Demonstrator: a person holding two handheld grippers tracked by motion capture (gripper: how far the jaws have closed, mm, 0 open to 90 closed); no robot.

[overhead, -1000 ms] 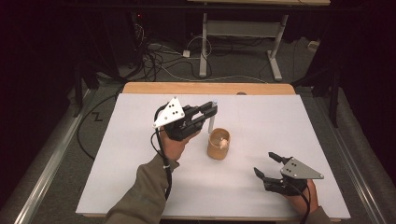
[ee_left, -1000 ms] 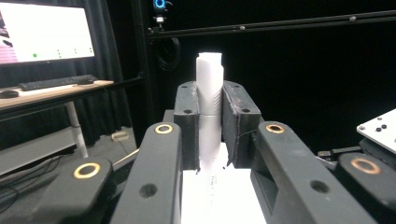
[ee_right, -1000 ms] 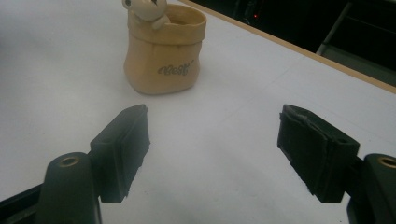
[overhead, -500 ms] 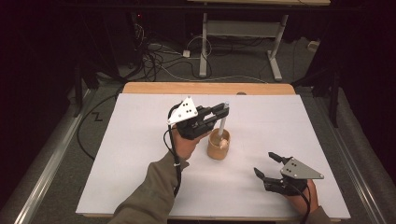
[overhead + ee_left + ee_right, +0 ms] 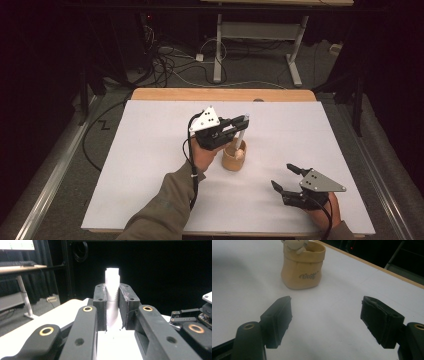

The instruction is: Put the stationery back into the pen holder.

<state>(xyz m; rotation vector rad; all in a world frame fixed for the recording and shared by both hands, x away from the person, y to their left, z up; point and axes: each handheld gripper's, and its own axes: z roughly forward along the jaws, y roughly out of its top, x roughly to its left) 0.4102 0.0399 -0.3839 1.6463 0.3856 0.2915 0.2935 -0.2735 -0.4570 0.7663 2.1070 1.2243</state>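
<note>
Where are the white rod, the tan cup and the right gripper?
white rod (image 5: 111, 293): left gripper view, shaft clamped between the jaws.
tan cup (image 5: 301, 272): right gripper view, front wall above the lettering.
right gripper (image 5: 289, 177): high view, gap between its open fingertips.

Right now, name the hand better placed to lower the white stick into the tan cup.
Left. Its tongs are shut on the white stick above the tan cup; the right tongs are open.

The white table (image 5: 150, 165) is lit evenly from overhead and glares to blown-out white in the left gripper view, while the surrounding room falls into near black (all three pictures are soft and grainy), with blurred foreground jaws and faint shadows.
</note>
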